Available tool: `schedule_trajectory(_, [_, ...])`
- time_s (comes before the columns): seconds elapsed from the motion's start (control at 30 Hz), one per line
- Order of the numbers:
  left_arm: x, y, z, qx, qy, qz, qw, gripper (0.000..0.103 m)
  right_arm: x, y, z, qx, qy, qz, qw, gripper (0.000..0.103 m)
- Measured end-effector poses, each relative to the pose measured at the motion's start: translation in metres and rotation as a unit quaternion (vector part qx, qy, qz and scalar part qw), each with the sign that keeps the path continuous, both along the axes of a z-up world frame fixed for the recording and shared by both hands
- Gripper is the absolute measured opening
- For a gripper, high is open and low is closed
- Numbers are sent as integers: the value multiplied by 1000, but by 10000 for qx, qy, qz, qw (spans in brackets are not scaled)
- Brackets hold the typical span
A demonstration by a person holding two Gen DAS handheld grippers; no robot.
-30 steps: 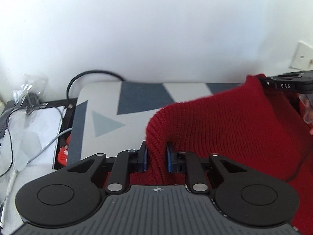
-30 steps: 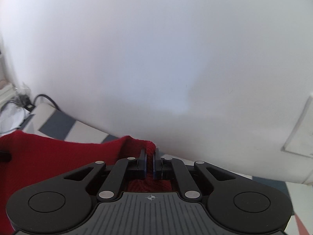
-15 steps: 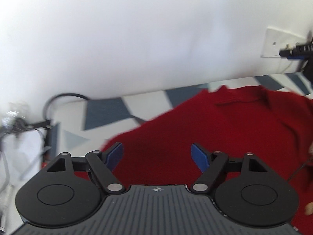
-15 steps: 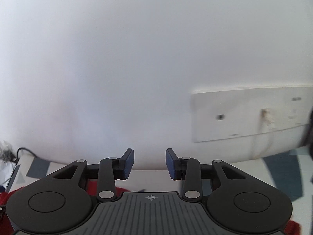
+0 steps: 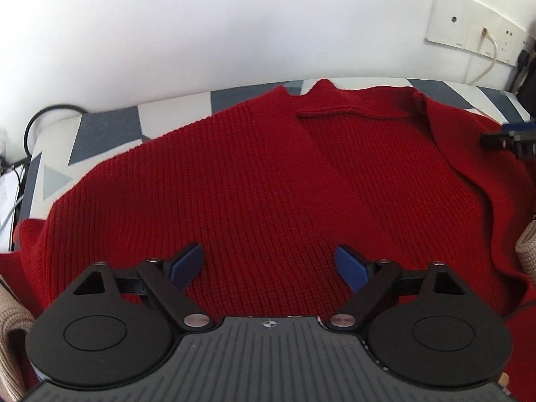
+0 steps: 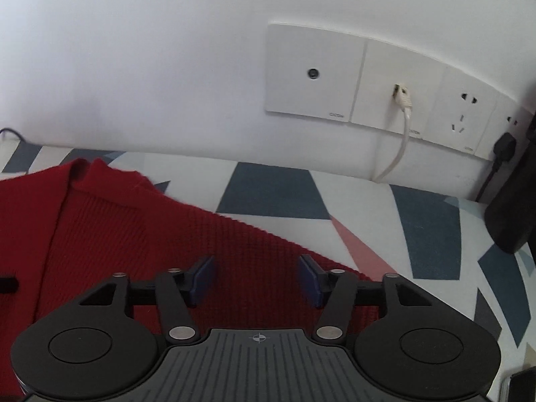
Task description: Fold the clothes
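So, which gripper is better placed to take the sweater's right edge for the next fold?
The right gripper, probably. It is open above the red sweater, close to its edge. The left gripper, also open, hangs over the sweater's middle.

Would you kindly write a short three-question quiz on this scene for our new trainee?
1. True or false: the left gripper is shut on the red knitted sweater.
2. What is plugged into the white wall plate: A) white cable, B) red lamp, C) nothing?
3. Fill in: the sweater lies on a cloth patterned with ____ shapes.

Key: 1 false; 2 A; 3 geometric.
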State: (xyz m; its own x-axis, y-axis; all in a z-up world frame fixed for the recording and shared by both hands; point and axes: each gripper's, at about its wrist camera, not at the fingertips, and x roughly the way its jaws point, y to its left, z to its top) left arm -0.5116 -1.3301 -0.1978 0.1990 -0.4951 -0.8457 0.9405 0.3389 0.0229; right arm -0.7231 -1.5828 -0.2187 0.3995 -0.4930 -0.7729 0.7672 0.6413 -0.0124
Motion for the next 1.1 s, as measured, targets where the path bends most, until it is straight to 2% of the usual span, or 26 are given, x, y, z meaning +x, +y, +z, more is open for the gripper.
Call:
schedule_trajectory(0.1, [4, 1, -3, -10, 84, 65, 9999, 94, 5, 10, -15, 78, 144, 199, 9997, 44])
schedule_trajectory(0.2, [2, 2, -4, -18, 24, 32, 10000, 96, 3, 6, -15, 138, -168, -102, 9997, 6])
schedule_trajectory(0.33, [3, 4, -7, -44, 8, 86, 10000, 100, 0, 0, -4, -1, -621, -556, 9965, 4])
schedule_trajectory(0.43, [3, 4, -9, -63, -13, 126, 9999, 101, 2, -25, 4, 37, -929, -850, 9920, 4])
schedule_trajectory(0.53, [2, 3, -11, -74, -32, 182, 9998, 102, 11, -50, -6, 263, -980, -1120, 9885, 4])
schedule_trajectory(0.57, [1, 3, -11, -74, -35, 194, 9998, 102, 15, -55, -13, 330, -932, -1167, 9882, 4])
schedule_trajectory(0.7, [1, 3, -13, -65, -45, 214, 9997, 103, 31, -51, -28, -20, -573, -1054, 9928, 5])
schedule_trajectory(0.77, [0, 4, -13, -75, -56, 227, 9997, 103, 29, -42, -21, -24, -526, -934, 9942, 14])
schedule_trajectory(0.83, [-1, 5, -11, -62, -108, 236, 9996, 103, 7, -29, -4, 26, -895, -1033, 9906, 37])
schedule_trajectory(0.9, [-5, 6, -6, -21, -197, 242, 9995, 102, -22, -14, 15, 15, -1240, -1190, 9851, 46])
schedule_trajectory(0.97, [-12, 12, 2, -74, -162, 205, 9996, 102, -63, 9, 37, -102, -1485, -1381, 9792, 49])
schedule_trajectory(1.1, [-25, 37, 17, -227, 120, 197, 9995, 102, -148, 52, 57, -269, -1621, -2062, 9646, 52])
